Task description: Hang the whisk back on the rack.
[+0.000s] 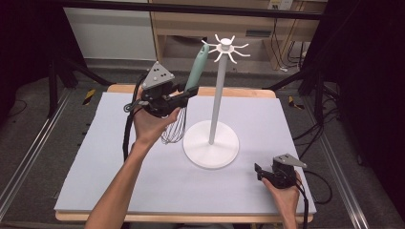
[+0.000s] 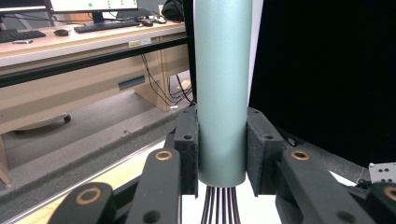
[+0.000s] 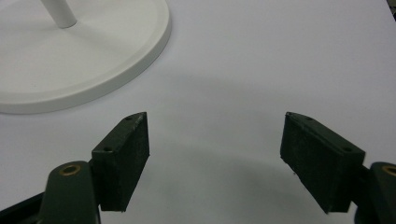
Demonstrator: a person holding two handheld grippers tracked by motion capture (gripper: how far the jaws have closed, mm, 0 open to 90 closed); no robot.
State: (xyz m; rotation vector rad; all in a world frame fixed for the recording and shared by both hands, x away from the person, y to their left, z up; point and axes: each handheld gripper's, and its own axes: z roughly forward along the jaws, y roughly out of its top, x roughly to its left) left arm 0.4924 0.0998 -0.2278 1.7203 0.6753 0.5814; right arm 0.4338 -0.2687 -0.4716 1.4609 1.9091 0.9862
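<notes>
Above the table, the left gripper (image 1: 187, 94) clamped a whisk (image 1: 191, 86) by its green handle (wires hanging down); the right gripper (image 3: 215, 158) rested open near the stand's base (image 3: 93, 60).

1. My surface (image 1: 119, 181) is a wooden top covered by a pale grey-white mat, with the wood showing at the far and near edges.
2. The white stand (image 1: 210, 143) sits directly on the mat, right of centre, on its round base, its post upright.
3. My right tongs (image 1: 260, 170) rest near the front right corner.
</notes>
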